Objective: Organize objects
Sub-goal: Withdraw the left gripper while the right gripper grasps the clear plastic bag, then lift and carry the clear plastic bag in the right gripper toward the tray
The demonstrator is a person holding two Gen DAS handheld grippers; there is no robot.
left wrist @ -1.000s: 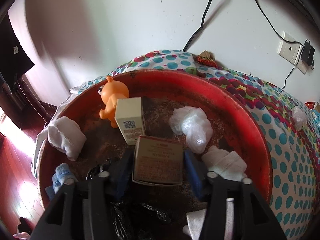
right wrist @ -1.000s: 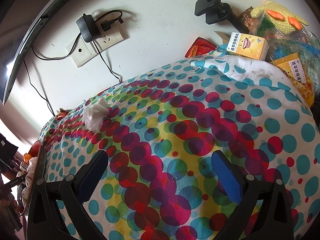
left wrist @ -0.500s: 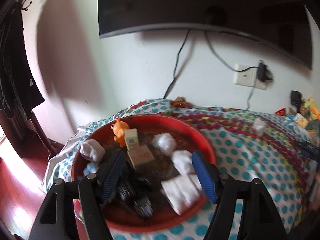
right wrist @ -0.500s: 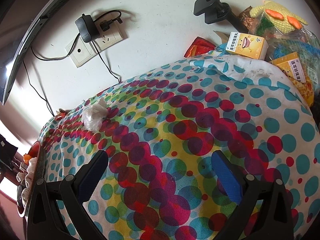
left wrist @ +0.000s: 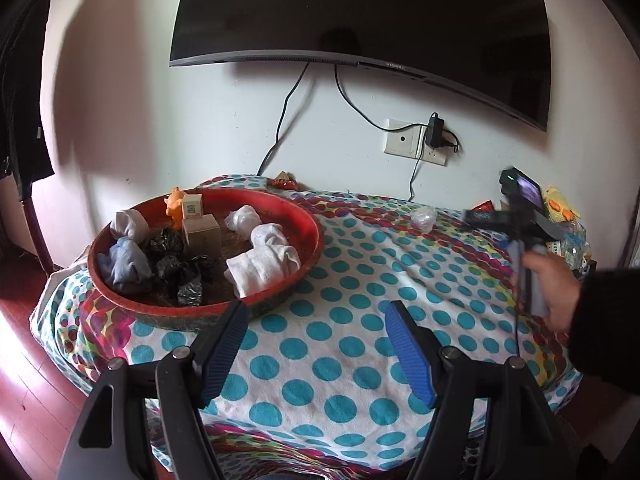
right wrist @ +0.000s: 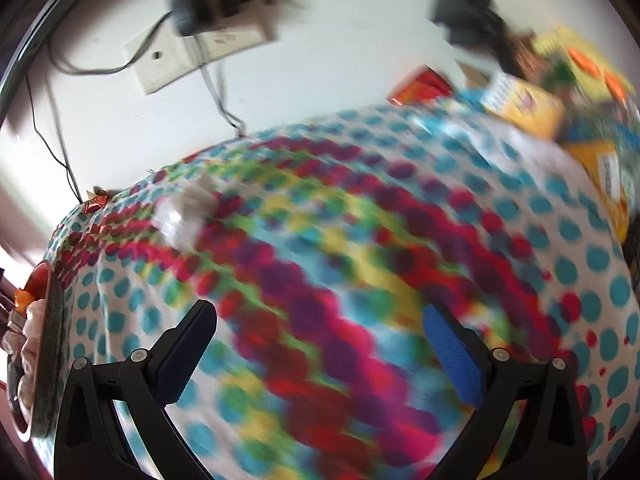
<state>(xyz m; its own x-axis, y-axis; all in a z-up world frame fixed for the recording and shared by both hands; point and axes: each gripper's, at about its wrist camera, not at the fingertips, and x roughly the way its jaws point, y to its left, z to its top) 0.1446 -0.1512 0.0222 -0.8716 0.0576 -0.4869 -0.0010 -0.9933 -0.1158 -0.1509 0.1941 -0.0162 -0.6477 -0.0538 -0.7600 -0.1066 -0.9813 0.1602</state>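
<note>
In the left wrist view a round red tray (left wrist: 308, 226) sits at the left of the dotted tablecloth. It holds a tan box (left wrist: 203, 233), a cream box (left wrist: 192, 207), an orange toy (left wrist: 174, 204), rolled white cloths (left wrist: 264, 266), a blue cloth (left wrist: 124, 264) and black bags (left wrist: 176, 264). My left gripper (left wrist: 316, 346) is open and empty, pulled back above the cloth in front of the tray. My right gripper (right wrist: 320, 352) is open and empty over the cloth; its view is blurred. A crumpled clear bag (left wrist: 424, 216) lies on the cloth near the wall, also in the right wrist view (right wrist: 186, 214).
A TV (left wrist: 360, 16) hangs on the wall above a socket with a charger (left wrist: 434, 138). Yellow boxes (right wrist: 528, 106) and a yellow plush toy (left wrist: 562, 208) crowd the table's right end. The person's hand holding the right gripper handle (left wrist: 532, 276) is at the right. The tray edge (right wrist: 50, 340) shows far left.
My left gripper let go of the tan box, leaving it in the tray, and drew back and up away from the tray. My right gripper has started moving; its view blurs.
</note>
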